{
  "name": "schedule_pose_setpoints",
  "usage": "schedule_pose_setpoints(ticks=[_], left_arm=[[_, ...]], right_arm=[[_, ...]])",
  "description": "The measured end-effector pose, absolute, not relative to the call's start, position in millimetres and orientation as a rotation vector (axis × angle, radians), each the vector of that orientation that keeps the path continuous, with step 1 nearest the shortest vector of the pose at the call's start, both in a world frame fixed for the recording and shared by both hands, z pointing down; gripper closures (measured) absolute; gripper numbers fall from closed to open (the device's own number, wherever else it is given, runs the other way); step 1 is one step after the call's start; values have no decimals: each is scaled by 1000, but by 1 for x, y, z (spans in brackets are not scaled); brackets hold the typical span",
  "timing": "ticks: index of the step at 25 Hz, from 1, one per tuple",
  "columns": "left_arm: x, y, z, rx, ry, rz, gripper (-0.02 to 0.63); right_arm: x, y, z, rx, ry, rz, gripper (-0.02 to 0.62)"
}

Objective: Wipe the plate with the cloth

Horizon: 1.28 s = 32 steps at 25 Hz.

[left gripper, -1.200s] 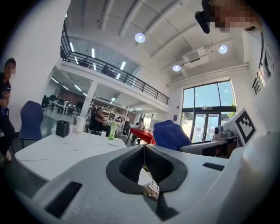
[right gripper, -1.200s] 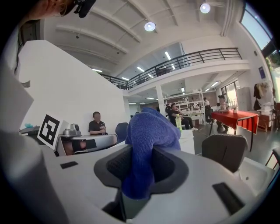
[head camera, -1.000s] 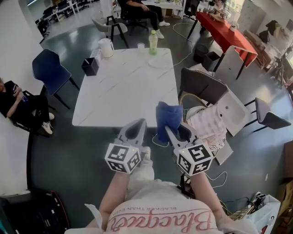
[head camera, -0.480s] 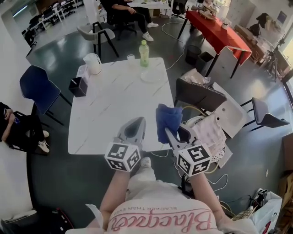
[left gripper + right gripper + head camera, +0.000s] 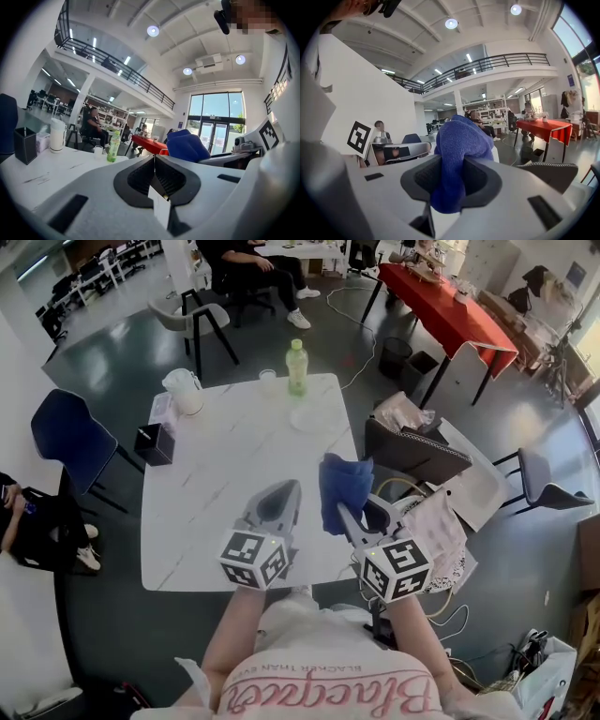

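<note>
White marble worktop (image 5: 216, 493) ahead, its near edge partly hidden behind both grippers. The shirt (image 5: 309, 652) at the bottom is cut off by the frame; its script reads upside down, seemingly "Blacquer". The blue cloth (image 5: 344, 486) stands bunched up, pinched in the right gripper (image 5: 341, 510), and it covers those jaw tips. The left gripper (image 5: 285, 487) has its jaws pressed together with nothing between them. The plate (image 5: 309, 418) sits across the worktop, pale on white and hard to pick out, beside a green bottle (image 5: 297, 367) whose label is too small to read.
</note>
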<state>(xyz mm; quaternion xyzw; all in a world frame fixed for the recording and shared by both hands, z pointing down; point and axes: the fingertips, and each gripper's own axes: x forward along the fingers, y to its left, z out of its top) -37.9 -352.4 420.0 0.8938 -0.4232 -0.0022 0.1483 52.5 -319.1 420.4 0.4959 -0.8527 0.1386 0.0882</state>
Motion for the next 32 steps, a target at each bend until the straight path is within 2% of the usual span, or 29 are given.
schedule_pose_setpoints(ticks=[15, 32], left_arm=[[-18, -425, 448, 2570, -1168, 119, 598], [-27, -551, 533, 2321, -1133, 121, 598]], right_arm=[[63, -382, 445, 1399, -2509, 479, 492], [71, -492, 504, 1346, -2488, 621, 492]])
